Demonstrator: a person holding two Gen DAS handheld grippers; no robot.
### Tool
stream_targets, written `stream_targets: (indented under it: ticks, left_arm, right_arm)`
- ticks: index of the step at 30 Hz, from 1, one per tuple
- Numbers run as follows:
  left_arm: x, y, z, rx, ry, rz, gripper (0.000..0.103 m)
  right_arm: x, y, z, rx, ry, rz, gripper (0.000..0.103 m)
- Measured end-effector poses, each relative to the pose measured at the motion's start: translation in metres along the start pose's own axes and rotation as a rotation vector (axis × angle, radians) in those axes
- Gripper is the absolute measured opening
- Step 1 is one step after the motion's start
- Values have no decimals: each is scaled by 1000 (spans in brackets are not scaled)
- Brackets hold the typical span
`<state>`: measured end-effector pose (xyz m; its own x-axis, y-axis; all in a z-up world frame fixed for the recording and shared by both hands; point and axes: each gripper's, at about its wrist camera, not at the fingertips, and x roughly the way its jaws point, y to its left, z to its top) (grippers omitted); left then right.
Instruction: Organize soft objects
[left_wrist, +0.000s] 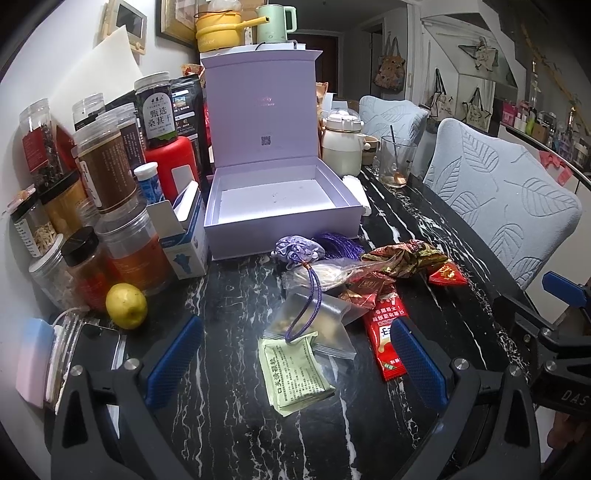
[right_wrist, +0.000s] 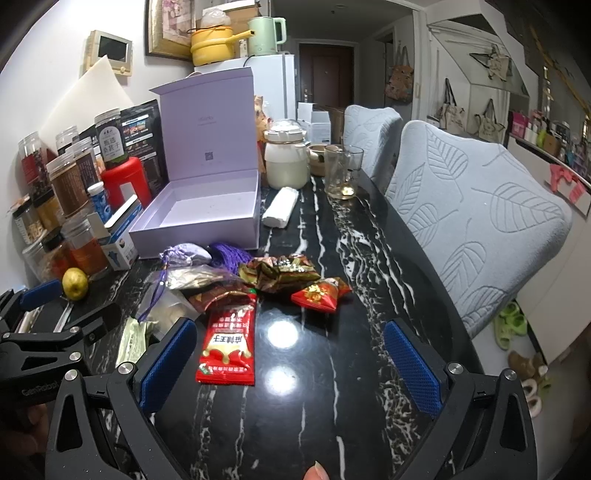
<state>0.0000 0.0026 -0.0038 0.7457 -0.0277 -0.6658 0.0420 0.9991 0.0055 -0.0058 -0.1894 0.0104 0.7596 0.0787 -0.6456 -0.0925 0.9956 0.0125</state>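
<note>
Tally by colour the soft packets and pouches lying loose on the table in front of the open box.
Red or red-gold snack packets: 4 (long sachet, triangular packet, crumpled wrapper, dark red packet)
Clear or frosted bags: 2 (upper, lower)
Purple pouch: 1
Green sachet: 1
Total: 8

The glossy stone table top (right_wrist: 332, 369) is black with white veins. On it stands a pale lilac cardboard gift box (left_wrist: 280, 229), and before it lies a small purple patterned fabric pouch (left_wrist: 297, 249) with a dark purple tassel (left_wrist: 338, 243). A flat red sachet (right_wrist: 229, 343) carries white and gold print; a pale green paper packet (left_wrist: 295, 373) has dark lettering. A round yellow lemon (left_wrist: 126, 305) sits beside the jars. The padded chair backs (right_wrist: 480, 221) are light grey-blue with an embossed leaf pattern.
</note>
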Motion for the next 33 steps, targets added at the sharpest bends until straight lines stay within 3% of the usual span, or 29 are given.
stream_targets:
  ticks: [19,33]
  left_arm:
    - [2,3,-3,-18,12,3,103]
    - [12,21,-22,-72,51,33,103]
  right_arm:
    - [3,1,-3,-2,5,11,103]
    - [13,6,-18,2,20,89,103]
